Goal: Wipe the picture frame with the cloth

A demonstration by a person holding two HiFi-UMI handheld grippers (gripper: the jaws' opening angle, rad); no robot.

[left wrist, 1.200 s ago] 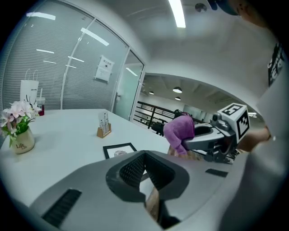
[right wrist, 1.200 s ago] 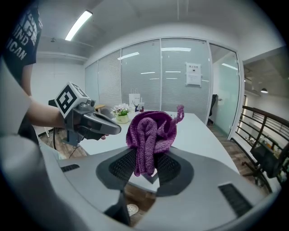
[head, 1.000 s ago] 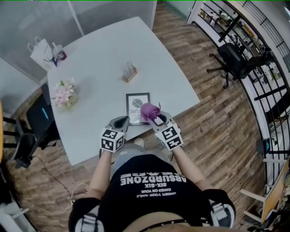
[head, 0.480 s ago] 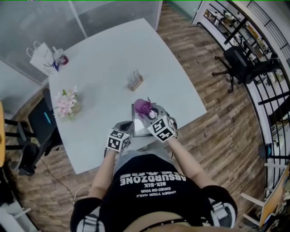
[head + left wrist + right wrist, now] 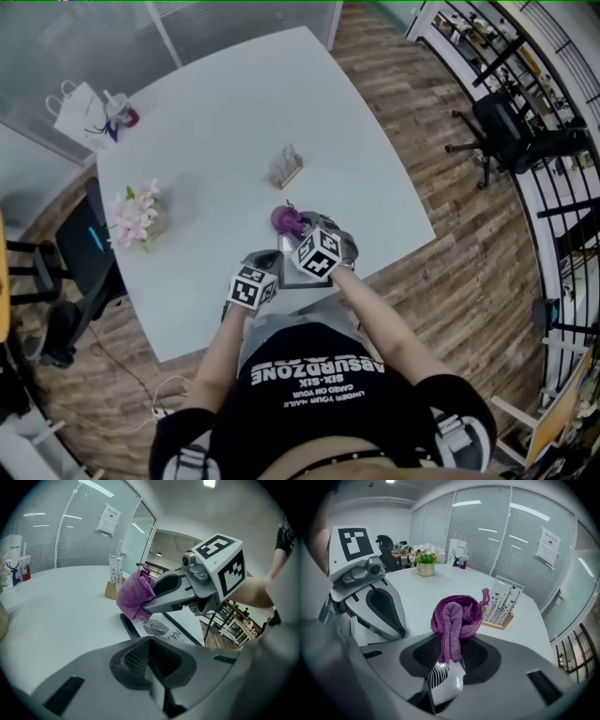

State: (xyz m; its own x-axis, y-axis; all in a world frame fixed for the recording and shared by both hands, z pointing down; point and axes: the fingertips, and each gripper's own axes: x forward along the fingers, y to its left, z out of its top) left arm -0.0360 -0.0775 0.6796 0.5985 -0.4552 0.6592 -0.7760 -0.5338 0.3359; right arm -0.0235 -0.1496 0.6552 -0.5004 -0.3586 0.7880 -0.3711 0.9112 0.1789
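Note:
The black picture frame (image 5: pixel 161 629) with a leaf print lies flat by the near edge of the white table (image 5: pixel 216 122). My right gripper (image 5: pixel 451 653) is shut on a bunched purple cloth (image 5: pixel 457 618) and holds it down at the frame's far end (image 5: pixel 284 220). A strip of the print (image 5: pixel 440 679) shows under its jaws. My left gripper (image 5: pixel 152 660) has its jaws together, tip down at the frame's near left edge; whether it pinches the frame is hidden. In the head view the two grippers (image 5: pixel 267 262) (image 5: pixel 298 231) cover most of the frame.
A wooden stand with a printed card (image 5: pixel 286 167) sits just beyond the cloth. Pink flowers (image 5: pixel 131 214) stand at the left, a paper bag (image 5: pixel 77 111) and a cup (image 5: pixel 120 111) at the far left corner. An office chair (image 5: pixel 511 122) is on the wood floor at right.
My right gripper has carried the purple cloth from the frame's right side toward its far end and a little left. The left gripper has stayed at the near left edge.

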